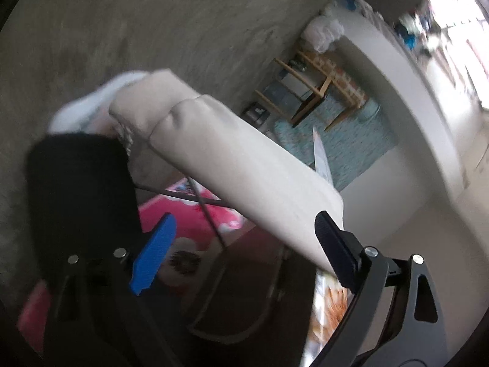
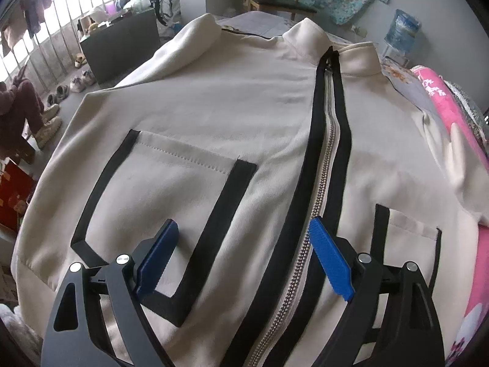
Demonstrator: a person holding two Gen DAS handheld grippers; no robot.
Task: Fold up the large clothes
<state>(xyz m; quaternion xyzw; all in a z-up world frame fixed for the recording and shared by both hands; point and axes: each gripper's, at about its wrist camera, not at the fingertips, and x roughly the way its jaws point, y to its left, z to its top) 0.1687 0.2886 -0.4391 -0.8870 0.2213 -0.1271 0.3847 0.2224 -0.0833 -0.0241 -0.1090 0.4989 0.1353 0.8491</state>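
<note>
**Cream jacket spread flat, both grippers empty**

A cream jacket [image 2: 232,116] is seen laid out front-up on a bed in the right wrist view, its collar at the far end. A metal zipper [image 2: 328,140] edged in black is closed down the middle, and a pocket [image 2: 162,202] outlined in black tape lies on the left panel. The right gripper [image 2: 243,263] is held just above the lower front, between that pocket and the zipper; its jaws are spread wide and nothing is caught between them. A pink blanket [image 2: 440,98] is seen along the right edge.

The left wrist view is blurred and tilted. There the left gripper [image 1: 244,250] is held with its jaws wide apart and empty. A cream band of cloth [image 1: 244,159] is seen crossing beyond the fingers, though whether it touches them cannot be told. A wooden chair [image 1: 308,98] stands by the far wall.
</note>
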